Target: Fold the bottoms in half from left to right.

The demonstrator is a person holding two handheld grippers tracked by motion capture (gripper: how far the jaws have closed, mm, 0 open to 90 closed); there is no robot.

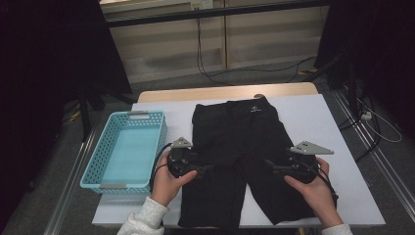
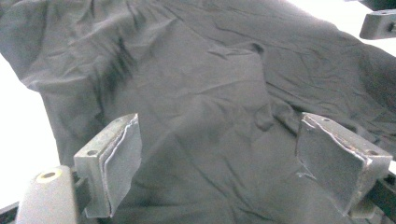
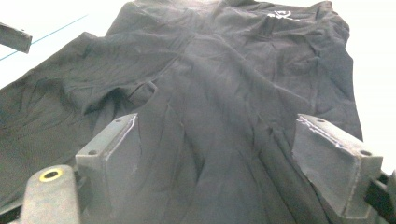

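Black shorts (image 1: 235, 147) lie flat on the white table (image 1: 337, 132), waistband at the far side and both legs toward me. My left gripper (image 1: 208, 168) hovers low at the outer edge of the left leg and points inward, open. In the left gripper view the jaws of the left gripper (image 2: 217, 135) stand wide apart above wrinkled black cloth (image 2: 210, 84), with nothing pinched. My right gripper (image 1: 270, 164) sits over the right leg, pointing inward, also open. The right gripper view has the right gripper (image 3: 217, 135) spread over the shorts (image 3: 224, 84), pads clear of the cloth.
A light blue perforated basket (image 1: 100, 161) stands at the table's left edge, beside my left hand. Bare white tabletop lies right of the shorts. Cables run across the floor behind the table, and dark stands flank both sides.
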